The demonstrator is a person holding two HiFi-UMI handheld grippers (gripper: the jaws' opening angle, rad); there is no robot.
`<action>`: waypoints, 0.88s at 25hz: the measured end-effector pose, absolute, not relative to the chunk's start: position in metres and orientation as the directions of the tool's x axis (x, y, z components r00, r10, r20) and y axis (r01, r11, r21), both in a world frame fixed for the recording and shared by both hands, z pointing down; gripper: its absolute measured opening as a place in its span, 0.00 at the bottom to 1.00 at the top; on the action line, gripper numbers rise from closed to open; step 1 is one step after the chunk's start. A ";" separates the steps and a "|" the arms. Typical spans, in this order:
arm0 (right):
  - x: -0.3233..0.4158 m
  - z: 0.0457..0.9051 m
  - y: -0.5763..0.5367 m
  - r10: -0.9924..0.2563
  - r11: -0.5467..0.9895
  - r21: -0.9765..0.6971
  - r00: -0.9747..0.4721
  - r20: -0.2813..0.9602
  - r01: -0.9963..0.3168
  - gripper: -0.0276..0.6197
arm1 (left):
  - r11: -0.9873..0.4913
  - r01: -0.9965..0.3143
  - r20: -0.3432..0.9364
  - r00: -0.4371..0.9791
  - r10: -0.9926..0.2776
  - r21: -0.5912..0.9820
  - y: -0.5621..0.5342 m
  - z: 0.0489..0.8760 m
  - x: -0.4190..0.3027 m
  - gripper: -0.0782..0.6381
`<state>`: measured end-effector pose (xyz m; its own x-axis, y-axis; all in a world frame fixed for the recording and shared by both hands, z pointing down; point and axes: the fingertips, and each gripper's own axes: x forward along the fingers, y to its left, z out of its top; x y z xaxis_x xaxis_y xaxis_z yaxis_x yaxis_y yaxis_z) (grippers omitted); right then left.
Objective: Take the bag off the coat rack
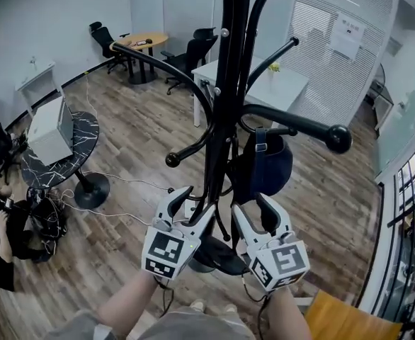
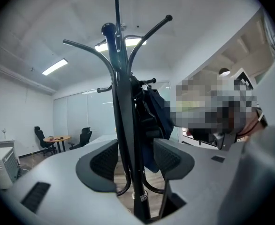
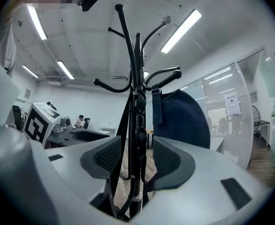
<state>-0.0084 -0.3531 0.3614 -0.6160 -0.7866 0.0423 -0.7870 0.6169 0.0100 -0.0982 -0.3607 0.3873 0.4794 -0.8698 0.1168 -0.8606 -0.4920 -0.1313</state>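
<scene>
A black coat rack [image 1: 225, 83] stands right before me, its curved hooks spreading outward. A dark navy bag [image 1: 270, 165] hangs by its strap from a hook on the right side of the pole. My left gripper [image 1: 197, 202] is open just left of the pole; in the left gripper view the pole [image 2: 128, 139] runs up between the jaws with a gap on either side. My right gripper [image 1: 253, 207] is open just below the bag. In the right gripper view black straps [image 3: 140, 125] hang between its jaws without touching the pads, and the bag [image 3: 182, 121] sits above right.
The rack's base [image 1: 218, 257] sits on the wood floor between my grippers. A round dark table [image 1: 55, 165] carrying a white box [image 1: 48, 129] stands at left, with a seated person [image 1: 2, 222] nearby. A white table [image 1: 285, 83] and office chairs [image 1: 193, 52] lie beyond.
</scene>
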 end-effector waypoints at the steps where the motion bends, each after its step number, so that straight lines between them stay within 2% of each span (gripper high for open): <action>1: -0.011 0.366 -0.358 -0.780 0.624 0.007 -0.623 0.054 -0.781 0.40 | -0.487 -0.863 0.124 0.473 -0.872 -0.132 -0.363 0.391 -0.097 0.46; 7: -0.027 0.393 -0.379 -0.732 0.676 -0.012 -0.674 0.097 -0.736 0.36 | -0.427 -0.894 0.172 0.403 -0.899 -0.135 -0.378 0.414 -0.100 0.41; 9: -0.028 0.402 -0.382 -0.719 0.690 -0.010 -0.686 0.113 -0.724 0.35 | -0.402 -0.909 0.182 0.379 -0.907 -0.109 -0.381 0.421 -0.099 0.30; 11: -0.029 0.409 -0.387 -0.715 0.693 -0.008 -0.688 0.125 -0.721 0.34 | -0.380 -0.921 0.182 0.360 -0.915 -0.084 -0.385 0.423 -0.100 0.26; 16: -0.027 0.414 -0.401 -0.715 0.693 -0.025 -0.690 0.112 -0.721 0.17 | -0.366 -0.925 0.191 0.343 -0.920 -0.098 -0.390 0.427 -0.097 0.14; 18: -0.024 0.412 -0.400 -0.712 0.695 -0.047 -0.696 0.095 -0.718 0.13 | -0.371 -0.927 0.193 0.353 -0.915 -0.061 -0.390 0.428 -0.097 0.13; 22: -0.019 0.402 -0.386 -0.679 0.722 -0.120 -0.731 0.064 -0.682 0.12 | -0.379 -0.925 0.203 0.364 -0.909 -0.037 -0.384 0.427 -0.100 0.13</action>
